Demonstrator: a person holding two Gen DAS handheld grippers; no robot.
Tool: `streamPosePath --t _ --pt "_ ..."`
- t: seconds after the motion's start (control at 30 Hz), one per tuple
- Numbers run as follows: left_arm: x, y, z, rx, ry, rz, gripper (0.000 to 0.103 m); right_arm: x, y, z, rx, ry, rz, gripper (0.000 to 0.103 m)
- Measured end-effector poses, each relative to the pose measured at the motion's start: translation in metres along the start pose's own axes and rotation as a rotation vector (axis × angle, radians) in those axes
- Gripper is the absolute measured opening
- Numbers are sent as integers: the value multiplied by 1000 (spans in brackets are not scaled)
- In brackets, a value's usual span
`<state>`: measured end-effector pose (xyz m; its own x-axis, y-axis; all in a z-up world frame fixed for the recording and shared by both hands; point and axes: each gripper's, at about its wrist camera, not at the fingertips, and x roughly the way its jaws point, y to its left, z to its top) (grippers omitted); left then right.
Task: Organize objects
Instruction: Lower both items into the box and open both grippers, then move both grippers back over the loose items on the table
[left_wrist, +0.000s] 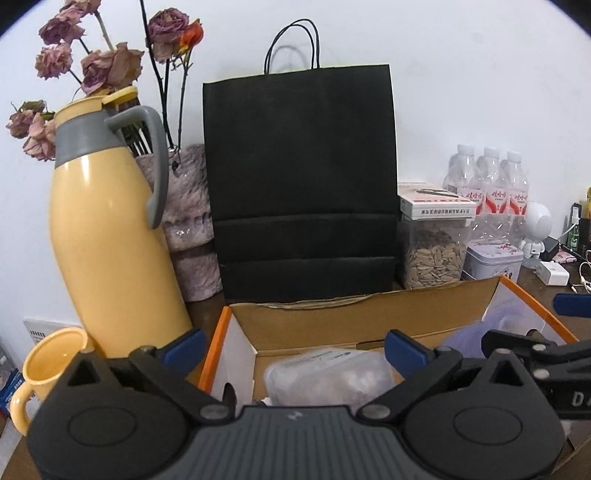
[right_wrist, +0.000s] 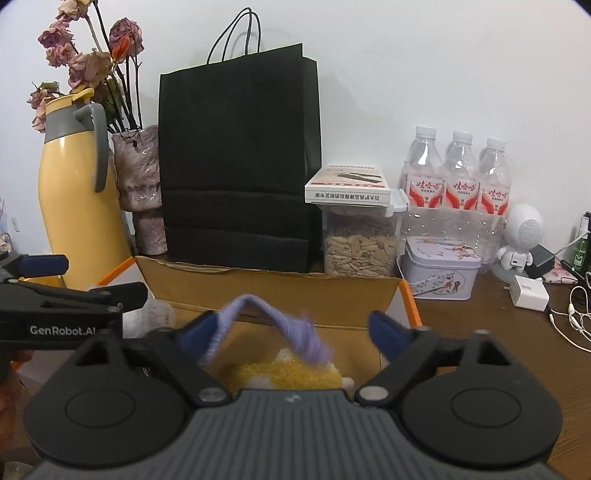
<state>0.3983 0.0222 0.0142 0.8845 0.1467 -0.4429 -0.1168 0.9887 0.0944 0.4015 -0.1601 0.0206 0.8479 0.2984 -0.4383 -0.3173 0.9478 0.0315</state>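
An open cardboard box (left_wrist: 332, 317) with orange edges sits in front of me; it also shows in the right wrist view (right_wrist: 273, 291). My left gripper (left_wrist: 295, 349) is open above the box, over a clear plastic bag (left_wrist: 328, 376) lying inside. My right gripper (right_wrist: 291, 330) is open over the box's right half. A blurred purple loop (right_wrist: 269, 325) of a yellow and white plush thing (right_wrist: 288, 373) hangs between its fingers, touching the left finger (right_wrist: 199, 328). The right gripper shows at the right edge of the left wrist view (left_wrist: 535, 339).
Behind the box stand a yellow thermos (left_wrist: 110, 229), a yellow mug (left_wrist: 48, 365), a vase of dried roses (left_wrist: 188, 214), a black paper bag (left_wrist: 303, 184), a seed jar (right_wrist: 360, 247) with a small box on top, a tin (right_wrist: 439, 269), water bottles (right_wrist: 458, 177), a white speaker (right_wrist: 521, 236) and chargers.
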Motion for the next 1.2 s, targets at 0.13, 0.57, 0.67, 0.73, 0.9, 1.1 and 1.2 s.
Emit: streamPosePath --t 0.13,0.57,0.67,0.73,0.9,1.1,1.2 --pt "2 0 -1 0 9 7 103 1 0 0 0 4 1 103" --pt "-5 4 1 -13 15 9 103 -3 2 -3 2 13 15 103" --pt "-14 4 1 -16 1 17 103 -11 2 -4 3 6 15 103" --pt "-21 5 -1 -21 -2 17 103 -17 2 -6 8 0 12 103" --pt "-40 8 -8 -34 3 9 103 -36 4 -12 15 -4 10 103" --pt "-66 12 -18 -43 11 2 103 -59 9 -25 20 7 2 103" --pt "-79 13 -24 -47 16 2 103 -69 12 -30 20 10 2 103"
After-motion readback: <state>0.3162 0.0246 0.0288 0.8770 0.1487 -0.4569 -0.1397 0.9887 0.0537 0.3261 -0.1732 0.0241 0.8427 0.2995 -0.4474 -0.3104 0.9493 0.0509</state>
